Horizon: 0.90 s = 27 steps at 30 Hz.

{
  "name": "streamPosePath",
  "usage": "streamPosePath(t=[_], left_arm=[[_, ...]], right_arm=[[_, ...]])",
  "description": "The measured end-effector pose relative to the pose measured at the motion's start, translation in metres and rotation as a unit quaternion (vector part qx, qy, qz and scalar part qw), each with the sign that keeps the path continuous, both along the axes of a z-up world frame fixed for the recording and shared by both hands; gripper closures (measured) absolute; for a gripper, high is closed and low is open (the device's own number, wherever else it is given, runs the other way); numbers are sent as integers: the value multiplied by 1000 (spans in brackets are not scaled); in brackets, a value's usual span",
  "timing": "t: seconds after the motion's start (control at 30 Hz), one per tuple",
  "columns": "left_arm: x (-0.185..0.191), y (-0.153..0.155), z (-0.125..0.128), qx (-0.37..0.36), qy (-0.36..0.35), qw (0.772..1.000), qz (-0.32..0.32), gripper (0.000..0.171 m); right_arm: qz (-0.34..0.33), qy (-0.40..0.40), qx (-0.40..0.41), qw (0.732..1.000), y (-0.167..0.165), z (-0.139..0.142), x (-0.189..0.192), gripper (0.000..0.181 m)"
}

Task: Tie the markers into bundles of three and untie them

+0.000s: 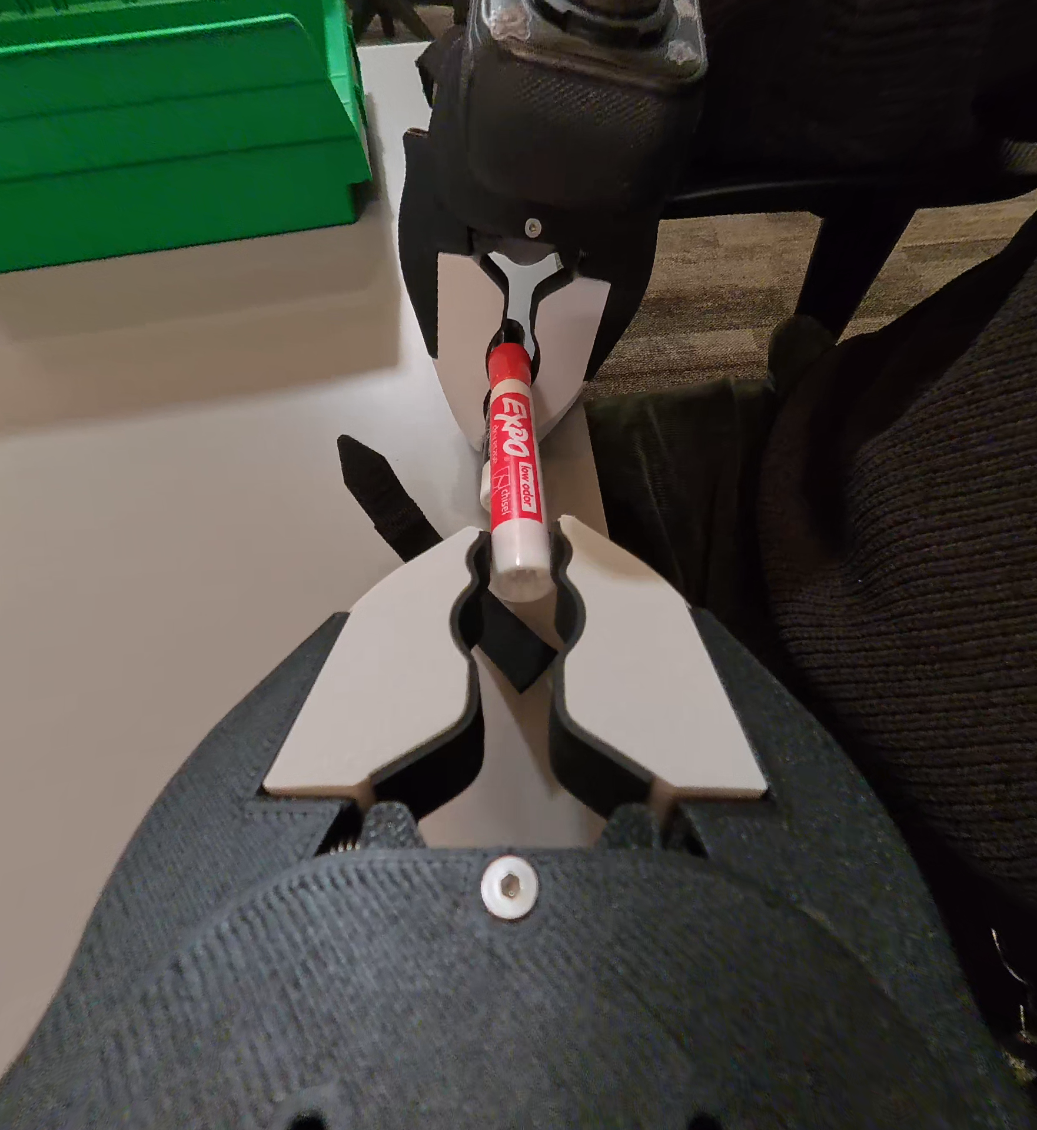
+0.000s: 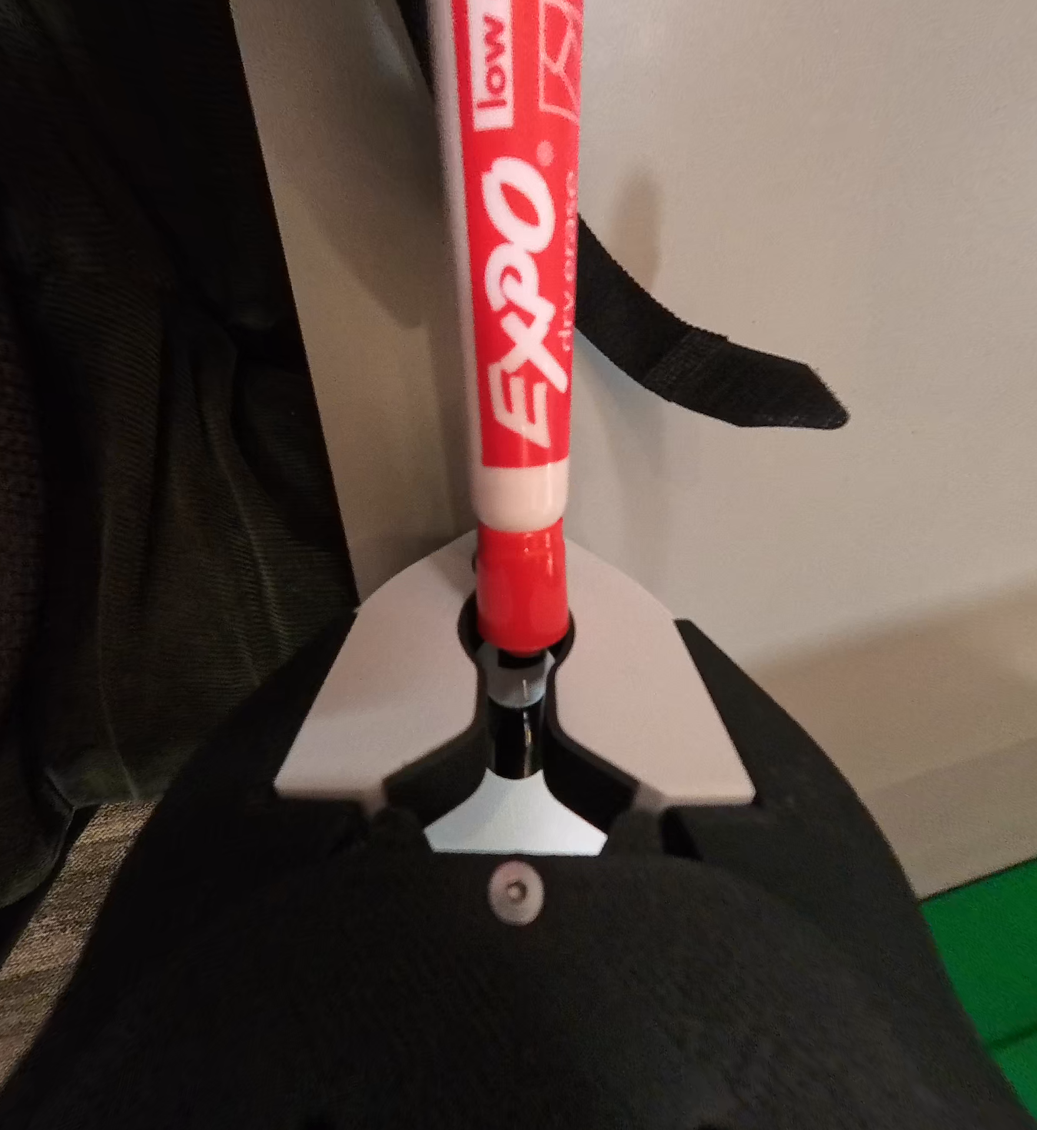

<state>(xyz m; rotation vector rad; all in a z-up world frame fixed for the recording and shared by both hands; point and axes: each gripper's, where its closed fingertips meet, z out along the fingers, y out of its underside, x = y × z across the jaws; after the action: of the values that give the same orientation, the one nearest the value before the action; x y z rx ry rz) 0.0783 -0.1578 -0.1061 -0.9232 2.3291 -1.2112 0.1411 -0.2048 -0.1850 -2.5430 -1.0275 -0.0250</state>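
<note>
White tabletop (image 1: 137, 489); red-and-white capped plastic marker (image 1: 515, 465) spans both grippers.
Right gripper (image 2: 519, 602) clamped on marker cap; left gripper (image 1: 519, 538) parted around butt end, axis running straight between them; black strap (image 1: 381, 489) beside marker.

The red-capped white plastic marker (image 2: 519, 342) runs off the top edge of the right wrist view, its far end unseen. A second marker (image 1: 485, 489) beneath it shows only as a white sliver. The black fabric strap (image 1: 381, 489) vanishes partly behind the left gripper (image 1: 519, 550). The green plastic bin (image 1: 149, 134) is cropped by the frame.
</note>
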Motion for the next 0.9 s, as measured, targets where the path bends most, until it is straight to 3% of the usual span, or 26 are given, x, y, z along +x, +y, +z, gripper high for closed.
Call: streamPosePath(t=[0.9], left_arm=[[5,-1,-9,-21,15,1000,-2,151]], right_arm=[[7,30,-26,999,-1,-1,2,166]])
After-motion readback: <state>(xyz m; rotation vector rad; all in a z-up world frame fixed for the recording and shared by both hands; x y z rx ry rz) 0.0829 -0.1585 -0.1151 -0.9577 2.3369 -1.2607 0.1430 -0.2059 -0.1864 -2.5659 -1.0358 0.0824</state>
